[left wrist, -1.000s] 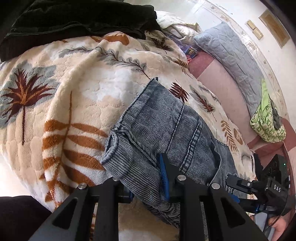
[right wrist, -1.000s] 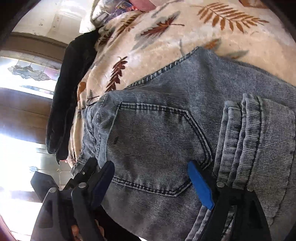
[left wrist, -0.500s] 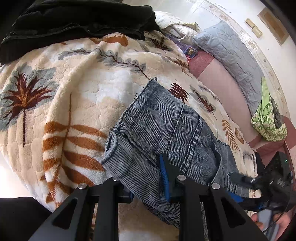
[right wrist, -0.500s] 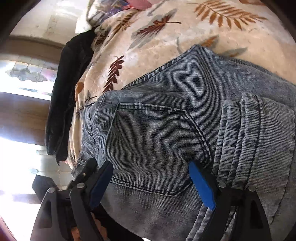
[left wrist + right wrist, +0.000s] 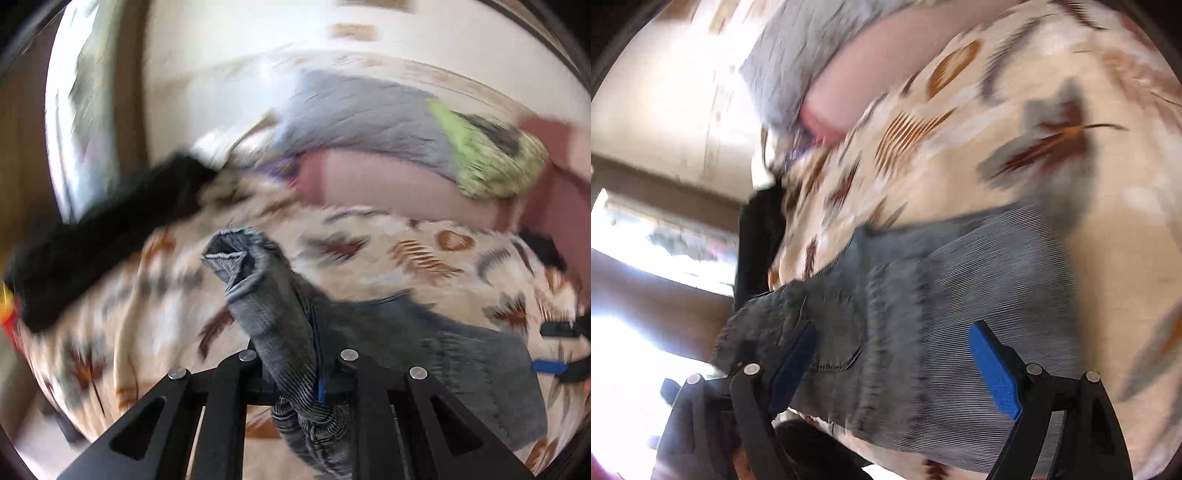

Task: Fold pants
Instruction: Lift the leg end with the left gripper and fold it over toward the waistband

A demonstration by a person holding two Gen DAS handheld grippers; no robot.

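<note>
The grey-blue jeans (image 5: 461, 354) lie on a leaf-print blanket (image 5: 369, 258). My left gripper (image 5: 295, 365) is closing its jaws on a bunched fold of the denim. The fold stands up between the fingers and rises above the blanket. In the right wrist view, my right gripper (image 5: 894, 365) hangs open over the jeans (image 5: 960, 280). Its blue pads (image 5: 997, 369) are wide apart with the flat cloth and a back pocket behind them. The right gripper (image 5: 554, 350) also shows at the right edge of the left wrist view. Both views are motion-blurred.
A black garment (image 5: 92, 251) lies on the blanket's far left. Behind it are a grey quilted pillow (image 5: 351, 114), a pink sheet (image 5: 369, 181) and a green cloth (image 5: 480, 162). A bright window (image 5: 635, 332) is at the left.
My left gripper has risen and rolled, pinching tighter and pulling a fold of denim up off the blanket. My right gripper has swept sideways across the jeans, still open. Both views have turned blurry.
</note>
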